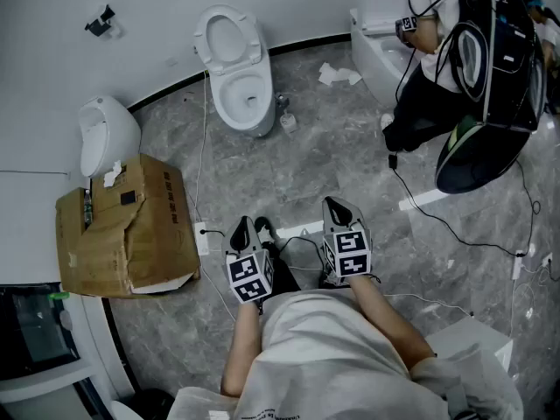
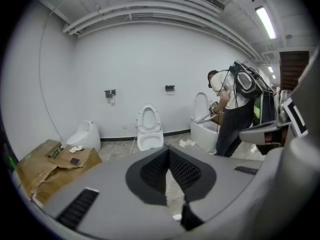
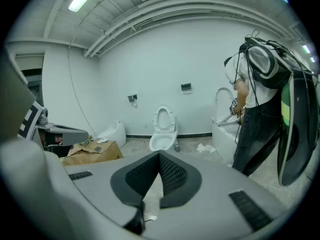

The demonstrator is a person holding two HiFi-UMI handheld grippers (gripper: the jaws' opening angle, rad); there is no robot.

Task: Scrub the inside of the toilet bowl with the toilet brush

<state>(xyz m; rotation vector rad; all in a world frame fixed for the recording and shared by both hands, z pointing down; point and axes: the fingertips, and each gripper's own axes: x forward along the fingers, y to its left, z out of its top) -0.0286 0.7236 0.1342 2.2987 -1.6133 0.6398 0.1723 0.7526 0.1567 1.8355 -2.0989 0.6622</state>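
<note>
The left gripper [image 1: 251, 228] and right gripper [image 1: 337, 208] hover well short of the open toilet [image 1: 236, 77], jaws closed on nothing. No lettering is readable on the cardboard box [image 1: 149, 234] left of it.

Glossy white toilet [image 1: 236, 81] — ceramic, it seems — on polished grey marbled floor [image 1: 332, 147]; matt brown cardboard box [image 1: 157, 217].
</note>
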